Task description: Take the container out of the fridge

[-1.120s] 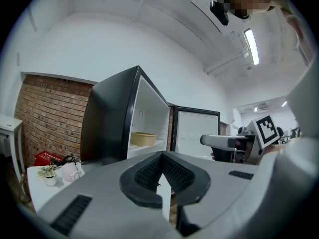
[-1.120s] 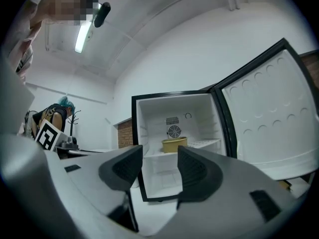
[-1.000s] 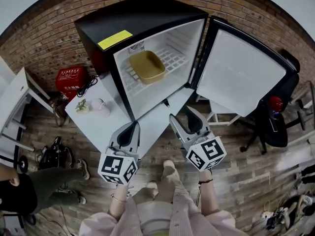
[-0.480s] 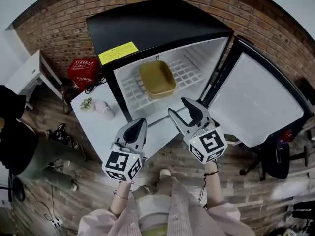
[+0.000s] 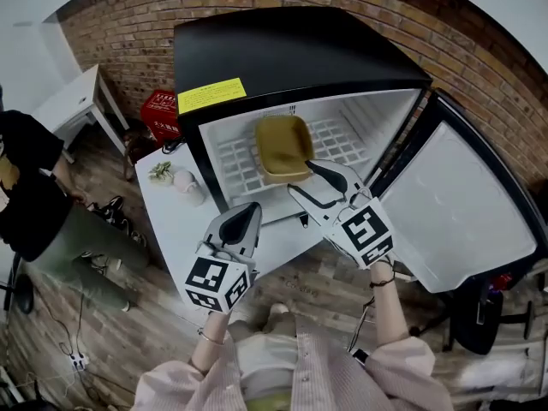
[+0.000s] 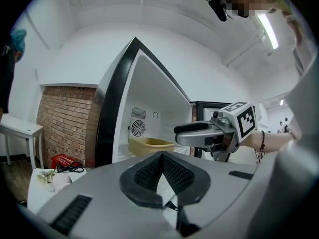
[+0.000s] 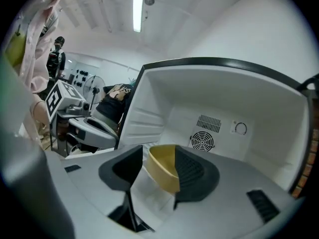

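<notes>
A tan rectangular container sits on the white wire shelf inside the open black fridge. My right gripper is open at the fridge mouth, its tips by the container's front right corner. In the right gripper view the container shows between the spread jaws of that gripper, a little ahead; I cannot tell whether they touch. My left gripper is shut on nothing, low over the white table in front of the fridge. In the left gripper view the container lies ahead, with the right gripper beside it.
The fridge door stands swung open to the right. On the white table, left of the fridge, are a small plant and a white cup. A red crate and a person are at the left.
My right gripper has moved forward from over the table's edge to the fridge mouth, up to the container. The left gripper stayed shut over the table. The head view has shifted closer.
</notes>
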